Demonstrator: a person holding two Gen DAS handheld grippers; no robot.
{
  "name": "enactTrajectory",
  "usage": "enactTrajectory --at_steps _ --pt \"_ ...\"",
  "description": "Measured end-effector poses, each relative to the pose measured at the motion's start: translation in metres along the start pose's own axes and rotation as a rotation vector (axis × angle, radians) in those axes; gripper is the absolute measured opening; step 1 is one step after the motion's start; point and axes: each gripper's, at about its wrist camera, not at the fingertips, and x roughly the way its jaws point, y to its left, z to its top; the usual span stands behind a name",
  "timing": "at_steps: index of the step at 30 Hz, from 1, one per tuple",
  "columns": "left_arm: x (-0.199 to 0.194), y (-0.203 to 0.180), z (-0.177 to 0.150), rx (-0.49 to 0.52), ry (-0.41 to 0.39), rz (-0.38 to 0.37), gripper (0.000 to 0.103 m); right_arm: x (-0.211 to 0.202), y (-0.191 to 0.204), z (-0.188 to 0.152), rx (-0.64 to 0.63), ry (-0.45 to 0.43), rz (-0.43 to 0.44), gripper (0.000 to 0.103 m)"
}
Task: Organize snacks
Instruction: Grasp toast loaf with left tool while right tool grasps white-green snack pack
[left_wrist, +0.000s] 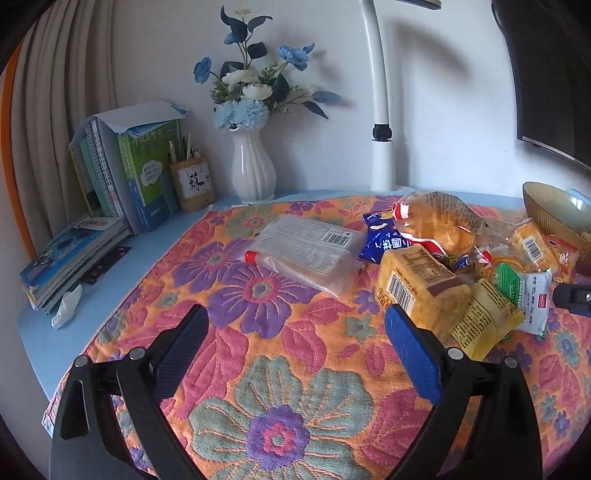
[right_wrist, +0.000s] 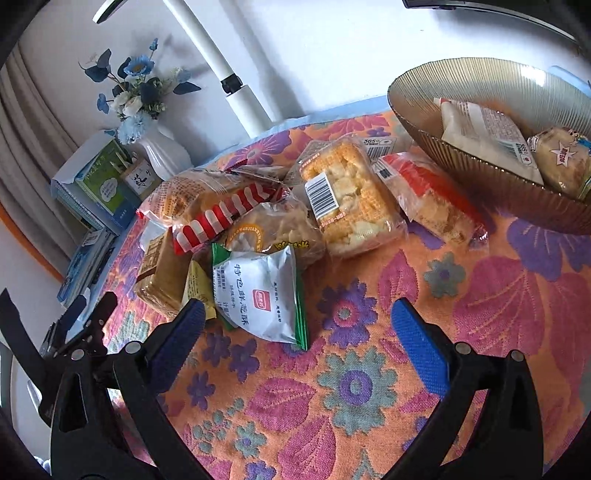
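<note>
Floral woven cloth (right_wrist: 369, 406) covers the counter (left_wrist: 44, 332): coarse, raised weave, so flat packets should lie steady on it but sit low to the surface.

Ribbed glass bowl (right_wrist: 480, 173), brownish and wide-mouthed, lies beyond and right of the right gripper (right_wrist: 299, 328). Two wrapped snacks are already inside, so I take it as the collecting dish.

The snack pile lies ahead and left of the right fingers, all crinkly film:
- clear packet of square yellow cake (right_wrist: 351, 203), soft, barcode up, in mid-pile;
- red-and-clear cake packet (right_wrist: 432, 195), nearest the bowl;
- red-striped bread bag (right_wrist: 221, 214), puffy, lying over its neighbours;
- white-and-green foil sachet (right_wrist: 258, 295), flat and slick, just ahead between the right fingers.

Left gripper (left_wrist: 295, 332) points at the same heap from the other side. A boxy sliced-cake pack (left_wrist: 417, 288) sits just beyond its right finger, and a flat clear packet (left_wrist: 306, 254) lies alone ahead.

Both pairs of fingers stand spread wide and hold nothing.

Judgement: the step is picking the next packet.
- The foil sachet suits the right hand; pinch an edge seam, since the flat face gives little purchase.
- Grip soft cakes lightly, or they will crush.
- Lift overlapped packets off the top first.
</note>
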Motion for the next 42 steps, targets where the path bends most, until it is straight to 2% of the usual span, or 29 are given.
enactTrajectory --at_steps 3,6,7,9,10,12,14,15,16,17,18,23,24,27,30,33,35,38,40,42 --pt "-0.002 -0.004 0.003 0.012 0.006 0.037 0.095 0.0 0.0 0.0 0.002 0.003 -0.012 0.1" --pt "-0.028 -0.026 0.02 0.048 -0.059 0.027 0.095 0.0 0.005 -0.001 -0.018 -0.003 -0.023 0.1" --pt "-0.032 -0.033 0.026 0.058 -0.056 -0.006 0.097 0.0 0.008 -0.001 -0.032 -0.01 -0.026 0.1" --pt "-0.026 -0.043 0.039 0.041 -0.007 -0.129 0.097 -0.001 0.012 -0.002 -0.051 -0.02 -0.027 0.1" --pt "-0.015 -0.046 0.044 0.006 0.04 -0.194 0.097 -0.002 0.014 -0.002 -0.061 -0.028 -0.035 0.1" --pt "0.009 -0.05 0.051 -0.043 0.14 -0.276 0.095 -0.005 0.016 -0.003 -0.074 -0.046 -0.046 0.1" --pt "0.031 -0.052 0.053 -0.084 0.209 -0.314 0.086 -0.006 0.017 -0.003 -0.08 -0.059 -0.057 0.1" --pt "0.041 -0.054 0.052 -0.092 0.247 -0.324 0.068 -0.007 0.017 -0.003 -0.082 -0.062 -0.057 0.1" --pt "0.048 -0.054 0.049 -0.105 0.28 -0.329 0.059 -0.008 0.018 -0.002 -0.087 -0.071 -0.056 0.1" --pt "0.054 -0.053 0.046 -0.124 0.305 -0.333 0.056 -0.009 0.018 -0.002 -0.092 -0.08 -0.056 0.1" --pt "0.059 -0.051 0.042 -0.143 0.316 -0.344 0.049 -0.01 0.018 -0.002 -0.094 -0.089 -0.053 0.1" --pt "0.052 -0.028 0.032 -0.202 0.323 -0.415 0.037 -0.012 0.015 -0.001 -0.09 -0.098 -0.018 0.1" --pt "0.053 -0.02 0.028 -0.227 0.348 -0.444 0.04 -0.011 0.015 0.0 -0.087 -0.095 -0.013 0.1" --pt "0.058 0.007 0.013 -0.326 0.393 -0.492 0.058 -0.011 0.012 0.0 -0.068 -0.081 -0.002 0.1" --pt "0.063 0.028 0.004 -0.371 0.379 -0.458 0.06 -0.013 0.006 0.001 -0.039 -0.081 0.017 0.1" --pt "0.073 0.049 -0.001 -0.444 0.41 -0.428 0.058 -0.013 -0.001 0.002 -0.008 -0.078 0.037 0.1" --pt "0.075 0.06 -0.002 -0.477 0.419 -0.442 0.058 -0.013 -0.005 0.002 0.009 -0.076 0.041 0.1" --pt "0.069 0.055 0.004 -0.416 0.38 -0.464 0.063 -0.013 -0.006 0.002 0.015 -0.079 0.04 0.1" --pt "0.069 0.039 0.009 -0.353 0.375 -0.49 0.083 -0.012 -0.005 0.002 0.009 -0.072 0.029 0.1" --pt "0.072 0.023 0.011 -0.291 0.377 -0.477 0.087 -0.01 -0.003 0.002 -0.002 -0.064 0.032 0.1"
